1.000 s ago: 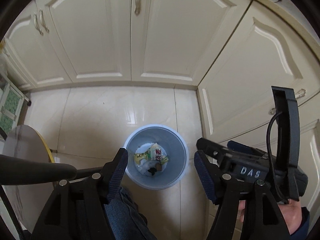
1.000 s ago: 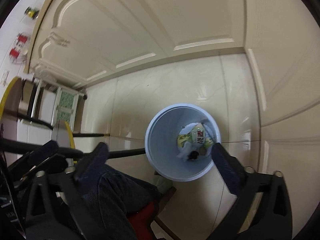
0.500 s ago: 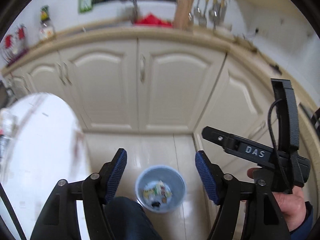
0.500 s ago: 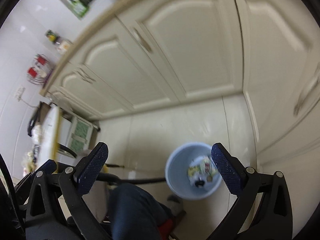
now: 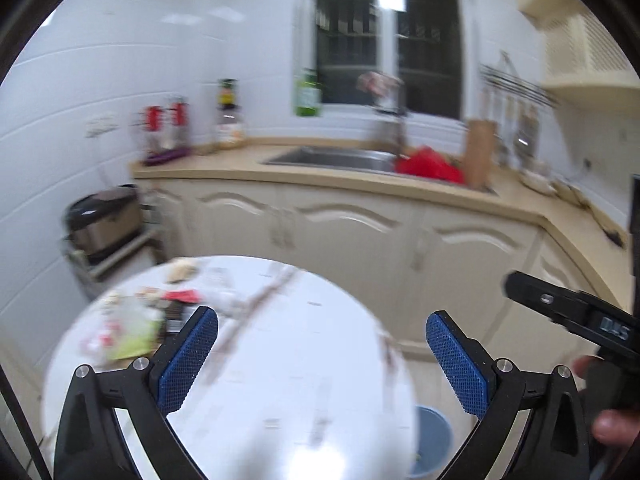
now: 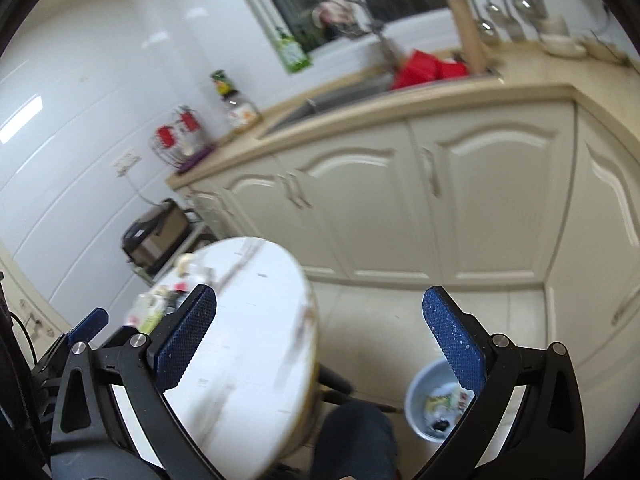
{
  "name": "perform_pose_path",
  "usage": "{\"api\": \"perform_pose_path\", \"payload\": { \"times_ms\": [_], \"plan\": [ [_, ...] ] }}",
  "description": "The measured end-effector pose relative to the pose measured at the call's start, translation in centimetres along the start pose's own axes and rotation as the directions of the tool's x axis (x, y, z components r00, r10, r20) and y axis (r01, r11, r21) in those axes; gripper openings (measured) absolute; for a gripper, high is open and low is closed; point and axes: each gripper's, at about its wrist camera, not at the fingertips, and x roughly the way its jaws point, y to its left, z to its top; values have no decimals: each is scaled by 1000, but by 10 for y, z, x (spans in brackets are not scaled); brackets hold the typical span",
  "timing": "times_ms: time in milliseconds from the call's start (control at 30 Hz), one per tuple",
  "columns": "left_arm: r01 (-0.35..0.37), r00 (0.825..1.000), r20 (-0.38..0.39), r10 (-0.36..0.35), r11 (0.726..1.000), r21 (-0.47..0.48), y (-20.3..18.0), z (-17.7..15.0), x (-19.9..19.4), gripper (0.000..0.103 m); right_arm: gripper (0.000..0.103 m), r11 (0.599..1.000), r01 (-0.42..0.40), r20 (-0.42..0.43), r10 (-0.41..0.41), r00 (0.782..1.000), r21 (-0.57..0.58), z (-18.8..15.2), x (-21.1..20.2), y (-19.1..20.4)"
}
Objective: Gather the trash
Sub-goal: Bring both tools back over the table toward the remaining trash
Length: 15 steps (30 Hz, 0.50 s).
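The trash (image 5: 132,330), a blurred heap of wrappers, lies at the table's (image 5: 280,360) nine o'clock edge in the left wrist view. More wrappers (image 6: 444,404) sit inside the blue bin (image 6: 416,400) on the floor at five o'clock in the right wrist view; a second ago that bin filled the middle of both views, seen from above, and now only its rim shows at the bottom. Both cameras now look across the round white table toward the cupboards (image 6: 480,200) and sink (image 5: 340,158) at twelve o'clock. The left gripper (image 5: 322,360) has just been opening; its fingers (image 5: 188,362) stand spread wide with nothing between them. The right gripper (image 6: 320,340) also has its fingers (image 6: 454,338) spread and empty. A hand (image 5: 612,420) holding the right gripper appears at four o'clock in the left view.
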Motion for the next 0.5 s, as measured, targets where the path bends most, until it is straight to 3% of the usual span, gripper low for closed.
{"api": "perform_pose_path", "payload": {
  "times_ms": [300,500],
  "plan": [
    [-124,990,45,131,983,-138,69,-31,-82,102,103,978,-67,30,75,997,-199,-7,0,124],
    [-188,979,37,202,955,-230,109,-16,-111,102,103,944,-111,31,126,991,-312,-20,4,192]
  ]
}}
